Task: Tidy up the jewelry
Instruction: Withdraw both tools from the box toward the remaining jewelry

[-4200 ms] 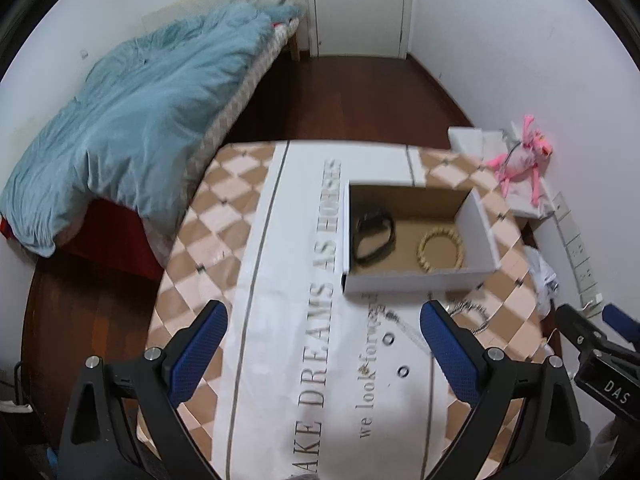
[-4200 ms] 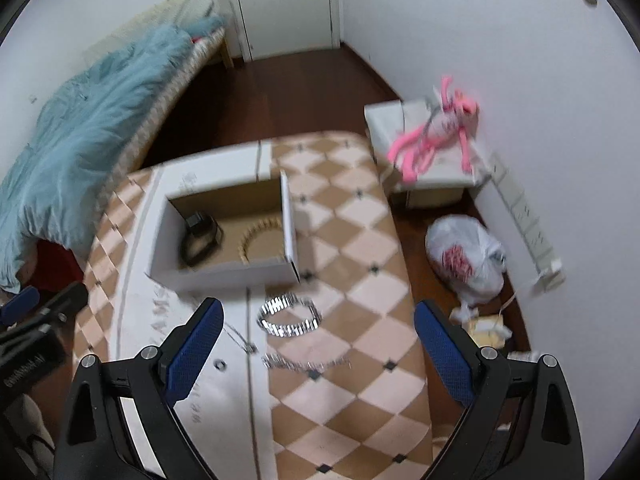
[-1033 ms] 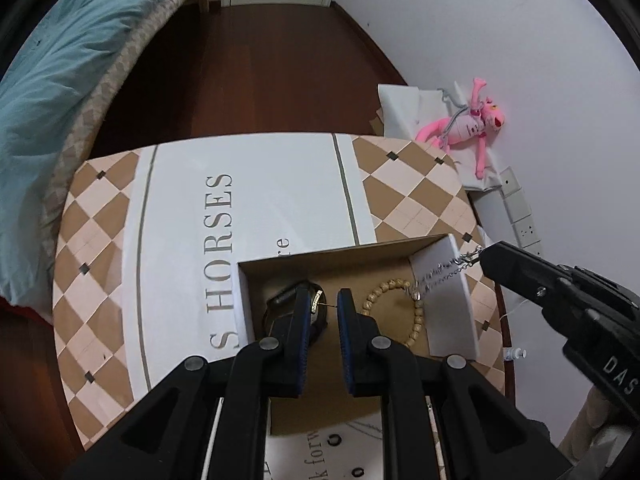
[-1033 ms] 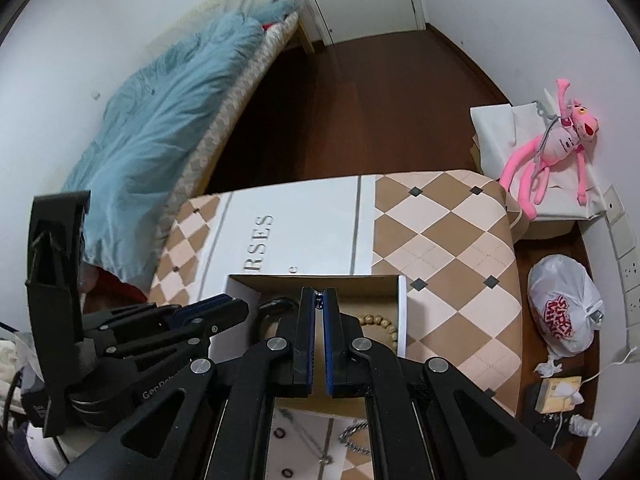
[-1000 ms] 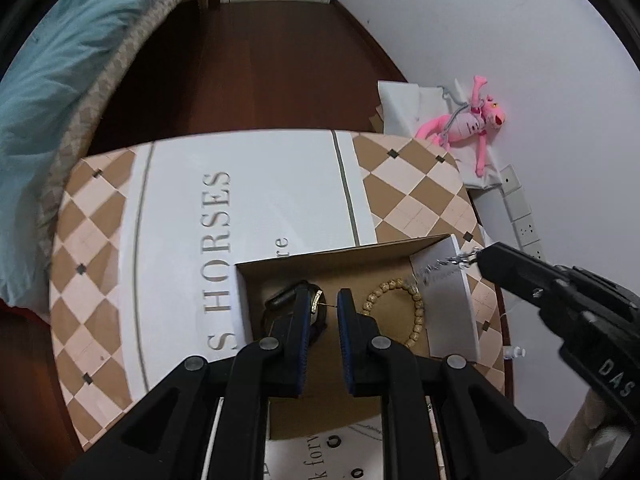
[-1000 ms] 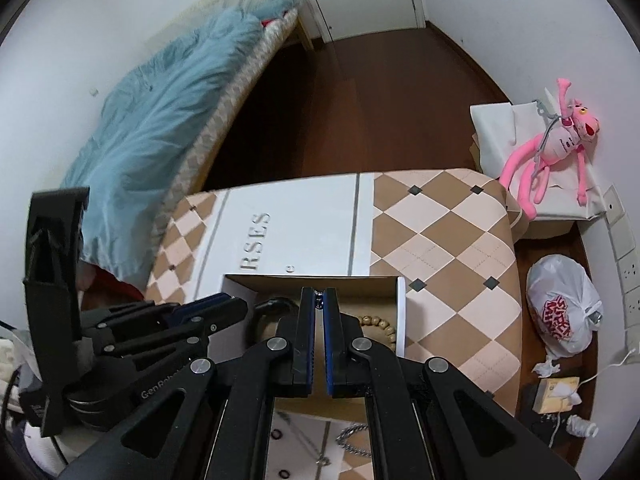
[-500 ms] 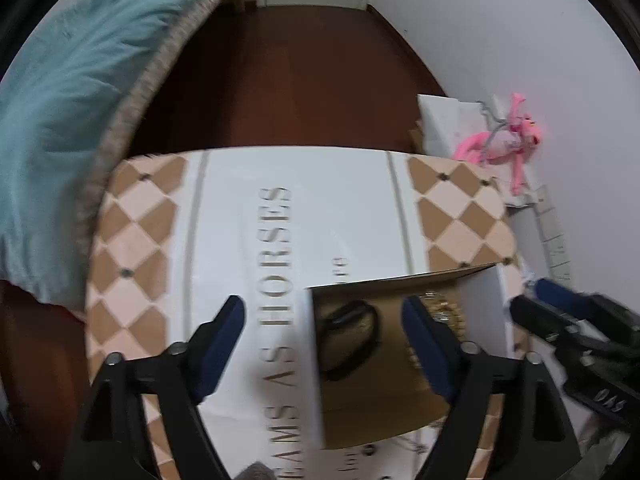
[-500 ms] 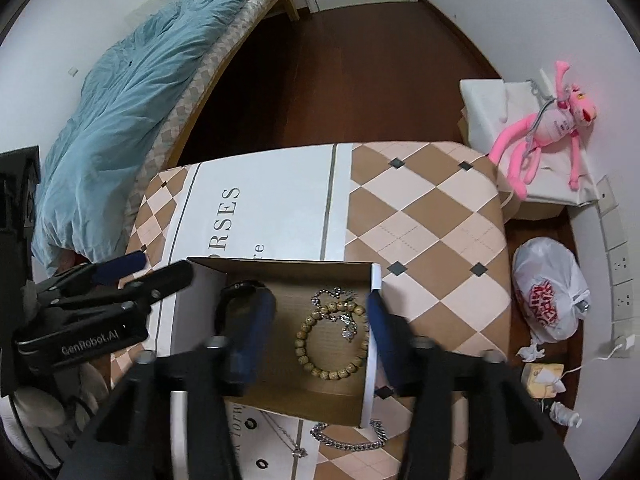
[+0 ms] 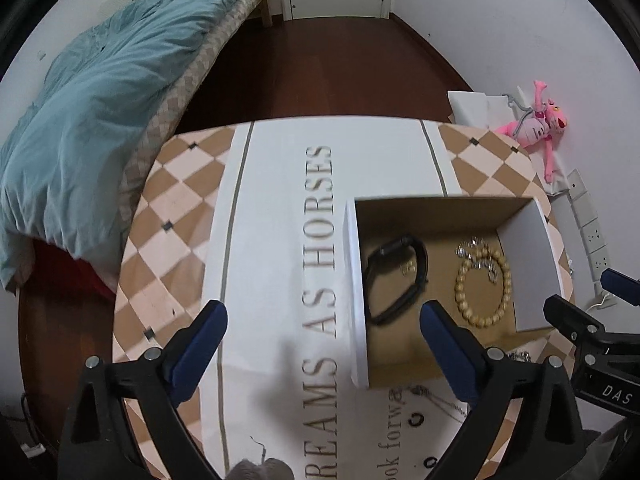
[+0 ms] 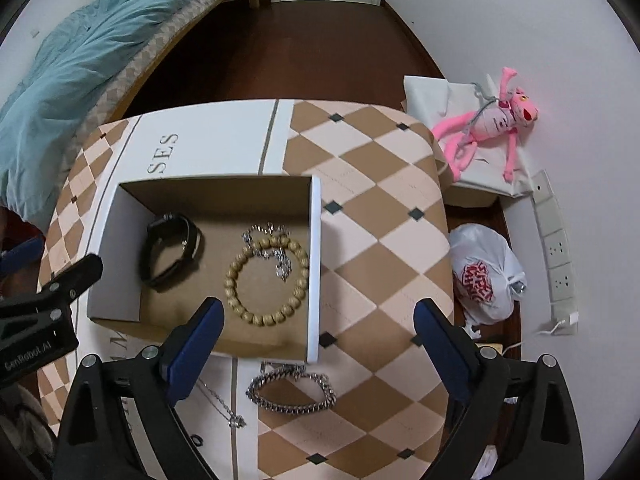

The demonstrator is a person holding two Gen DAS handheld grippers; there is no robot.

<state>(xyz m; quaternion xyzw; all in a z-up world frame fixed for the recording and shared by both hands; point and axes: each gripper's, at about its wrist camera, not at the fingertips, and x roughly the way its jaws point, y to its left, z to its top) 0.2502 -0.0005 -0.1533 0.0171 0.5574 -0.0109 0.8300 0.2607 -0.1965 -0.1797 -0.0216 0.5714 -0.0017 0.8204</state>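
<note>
1. Both grippers, pinched together over the box a second earlier, had swung their tongs wide apart, and the fine silver chain that the right gripper had carried then now lay inside the box.
2. Seen from the left wrist, the left gripper [image 9: 322,322] had its jaws spread and still opening, with nothing between them; its blue pads [image 9: 200,340] framed the lower middle of the frame.
3. From the right wrist view, the right gripper [image 10: 318,318] was likewise apart and still opening, empty, hovering over the near right corner of the cardboard box [image 10: 316,264].
4. That box sat open at centre left of the right wrist frame, on a table cover [image 10: 384,232] with brown and cream diamonds and a white lettered band.
5. Inside it lay a black band [image 10: 170,250] at the left, a wooden bead bracelet [image 10: 266,280] at the right, and the thin silver chain [image 10: 272,248] draped across the bracelet's upper part.
6. Just below the box, outside it, a chunky silver link bracelet [image 10: 290,394] rested on the cover at lower centre.
7. A slim necklace with a small pendant [image 10: 224,406] lay to the left of it, partly behind the gripper's left finger.
8. At the upper right, a pink plush toy [image 10: 486,128] lay on a white bag beside the wall, with a tied plastic bag [image 10: 482,276] on the floor below.
9. A bed with a blue quilt [image 9: 100,112] filled the upper left of the left wrist frame.
</note>
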